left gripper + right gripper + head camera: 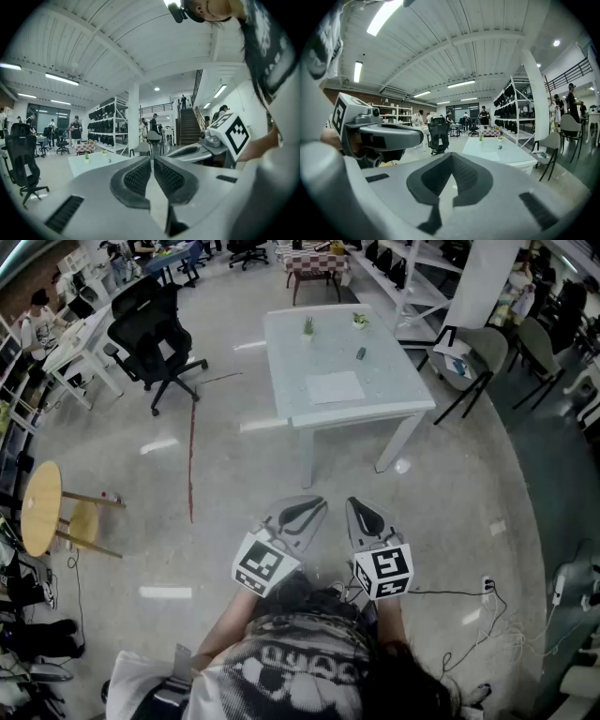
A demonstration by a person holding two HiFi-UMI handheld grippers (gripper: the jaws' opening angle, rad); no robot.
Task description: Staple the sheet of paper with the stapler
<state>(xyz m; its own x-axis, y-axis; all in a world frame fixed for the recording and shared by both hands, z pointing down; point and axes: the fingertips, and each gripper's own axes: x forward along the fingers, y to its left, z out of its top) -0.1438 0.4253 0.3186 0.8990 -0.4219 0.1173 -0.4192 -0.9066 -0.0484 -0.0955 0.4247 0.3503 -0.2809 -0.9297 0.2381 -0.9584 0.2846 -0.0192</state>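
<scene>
A white sheet of paper (335, 387) lies on the pale table (403, 395) well ahead of me. Beyond it on the tabletop sits the small dark stapler (361, 353). The right gripper view shows the same sheet (490, 156) and stapler (499, 147) far off. My left gripper (319, 502) and right gripper (353, 502) are held side by side over the floor, a few steps short of the table. Both are shut with nothing between the jaws, as the left gripper (153, 159) and right gripper (451, 155) show in their own views.
Two small potted plants (307, 327) stand at the table's far edge. A black office chair (155, 329) is to the left, a grey chair (478, 357) to the right. A round wooden table (42, 507) stands at far left. A cable (450, 594) runs across the floor.
</scene>
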